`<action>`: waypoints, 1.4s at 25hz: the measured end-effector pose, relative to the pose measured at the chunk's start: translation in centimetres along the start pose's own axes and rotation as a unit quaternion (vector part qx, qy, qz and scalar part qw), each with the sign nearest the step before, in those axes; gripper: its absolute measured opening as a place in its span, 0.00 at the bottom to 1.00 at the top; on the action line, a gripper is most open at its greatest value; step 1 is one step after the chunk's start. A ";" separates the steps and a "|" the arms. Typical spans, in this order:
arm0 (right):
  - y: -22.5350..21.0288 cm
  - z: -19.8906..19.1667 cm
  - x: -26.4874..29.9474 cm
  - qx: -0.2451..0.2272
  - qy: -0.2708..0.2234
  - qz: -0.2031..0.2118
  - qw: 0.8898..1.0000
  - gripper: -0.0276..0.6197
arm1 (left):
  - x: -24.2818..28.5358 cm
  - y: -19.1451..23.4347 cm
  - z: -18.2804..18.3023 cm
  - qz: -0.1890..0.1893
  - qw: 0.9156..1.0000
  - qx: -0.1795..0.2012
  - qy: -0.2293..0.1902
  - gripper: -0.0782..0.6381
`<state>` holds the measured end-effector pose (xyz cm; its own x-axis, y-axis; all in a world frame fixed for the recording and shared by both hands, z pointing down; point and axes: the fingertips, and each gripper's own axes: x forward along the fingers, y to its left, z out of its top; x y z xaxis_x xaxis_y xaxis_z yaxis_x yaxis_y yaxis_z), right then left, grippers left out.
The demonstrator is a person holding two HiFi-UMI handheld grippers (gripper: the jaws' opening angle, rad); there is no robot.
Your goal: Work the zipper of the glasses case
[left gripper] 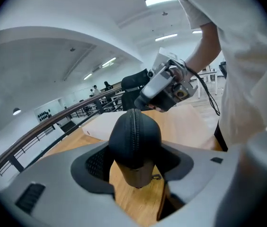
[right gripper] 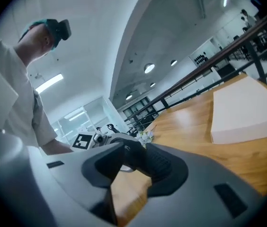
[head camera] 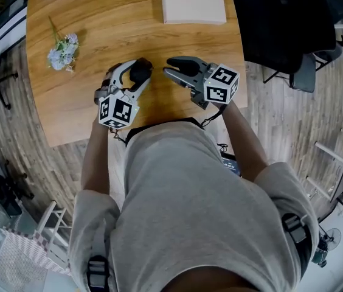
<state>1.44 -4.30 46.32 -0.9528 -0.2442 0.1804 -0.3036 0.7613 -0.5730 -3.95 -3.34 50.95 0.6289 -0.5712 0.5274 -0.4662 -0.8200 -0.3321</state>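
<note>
1. Left gripper point(head camera: 140, 72) is clamped across the glasses case point(left gripper: 134, 138). Its pads press on the two flanks, spread wide because the case is broad. It holds the case over the near part of the wooden table point(head camera: 86, 114); I cannot tell whether the case rests on the wood.
2. Right gripper point(head camera: 168, 67) sits just to the right of the case with its tips aimed at it. Its jaws stand partly apart with nothing between them, and a small gap separates them from the case.
3. The zipper point(left gripper: 133, 126) runs as a dark ridge down the middle of the case's upper side, following its long axis. That axis lies roughly along the line in which the left gripper points, so the far end of the case faces the right gripper.
4. Low at the near end of the case a small metal loop point(left gripper: 157, 176) shows. It may be the pull, but I cannot say for sure.
5. My reading: the left hand does the holding, so the free right gripper has to find the pull and travel along that long axis. If the pull is at the near end, the right gripper must reach along the case towards the clamping jaws.
6. A bunch of flowers point(head camera: 62, 50) lies beyond the case to its left and a pale box point(head camera: 193, 5) beyond it to its right — both well apart from it.
</note>
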 end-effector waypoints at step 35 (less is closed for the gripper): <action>1.9 -1.8 2.2 -0.018 0.026 0.035 0.999 0.08 | 0.3 -0.9 -0.1 -0.011 0.999 0.045 0.022 0.49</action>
<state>-1.25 -2.33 47.08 -0.9703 -0.1584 0.1826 -0.2349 0.7970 -0.5564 -3.35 -2.78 51.47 0.6100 -0.5524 0.5681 -0.3930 -0.8335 -0.3884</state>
